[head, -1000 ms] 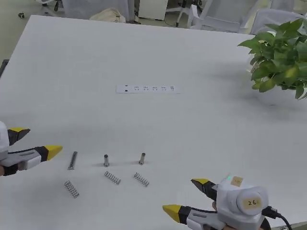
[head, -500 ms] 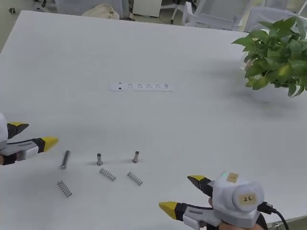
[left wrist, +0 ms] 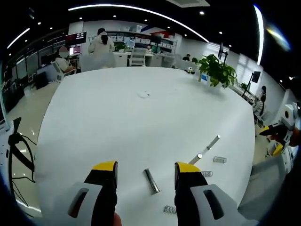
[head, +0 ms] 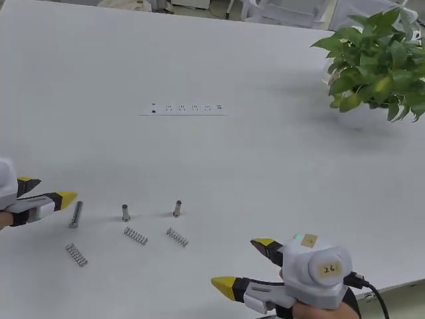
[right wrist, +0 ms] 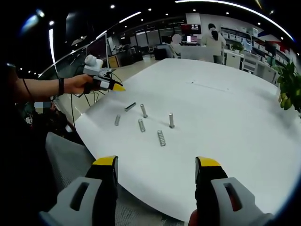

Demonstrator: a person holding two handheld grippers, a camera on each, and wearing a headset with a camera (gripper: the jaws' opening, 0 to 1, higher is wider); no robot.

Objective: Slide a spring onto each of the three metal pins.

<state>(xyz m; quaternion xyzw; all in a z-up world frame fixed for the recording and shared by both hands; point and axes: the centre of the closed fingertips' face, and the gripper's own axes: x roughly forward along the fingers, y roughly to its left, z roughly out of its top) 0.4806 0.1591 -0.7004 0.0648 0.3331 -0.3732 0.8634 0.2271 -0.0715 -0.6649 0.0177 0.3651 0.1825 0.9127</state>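
Three grey metal pins line the white counter (head: 265, 153) in the head view: the leftmost pin (head: 76, 214) lies flat, while the middle pin (head: 125, 212) and the right pin (head: 177, 209) stand upright. Closer to the person lie the left spring (head: 76, 254), the middle spring (head: 135, 235) and the right spring (head: 177, 237), all thin wire coils. The left claw (head: 48, 189), spread open, is just beside the flat pin. The right claw (head: 242, 264), also open, is well apart from the springs.

From the left gripper view, the flat pin lies between the parted jaws.

From the right gripper view, pins and springs lie well ahead of the wide jaws.
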